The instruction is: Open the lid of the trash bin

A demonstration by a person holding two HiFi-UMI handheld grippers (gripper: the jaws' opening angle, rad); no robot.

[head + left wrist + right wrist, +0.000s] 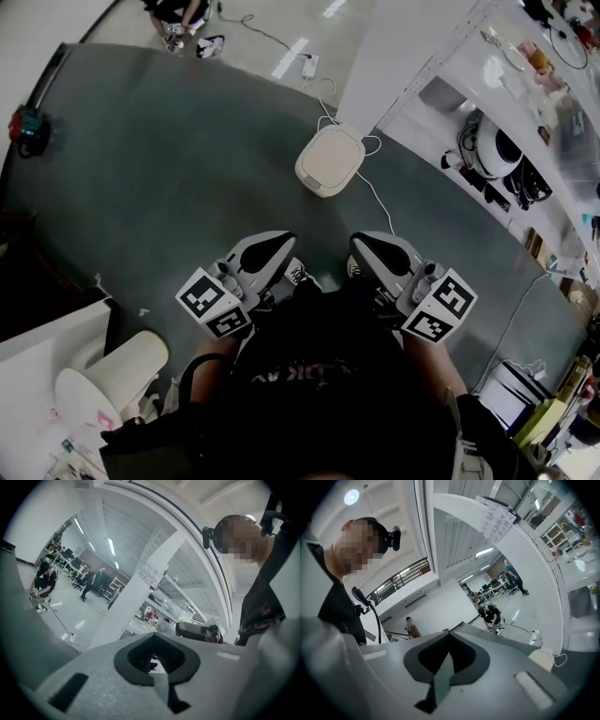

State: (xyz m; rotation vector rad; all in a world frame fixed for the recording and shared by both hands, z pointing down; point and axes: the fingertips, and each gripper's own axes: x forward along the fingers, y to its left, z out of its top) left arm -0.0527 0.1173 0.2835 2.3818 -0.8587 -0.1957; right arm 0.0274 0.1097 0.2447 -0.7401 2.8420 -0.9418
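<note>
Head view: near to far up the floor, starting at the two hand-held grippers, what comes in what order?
Side by side, left hand-held gripper and right hand-held gripper → trash bin → white power strip → crouching person at the top edge.
</note>
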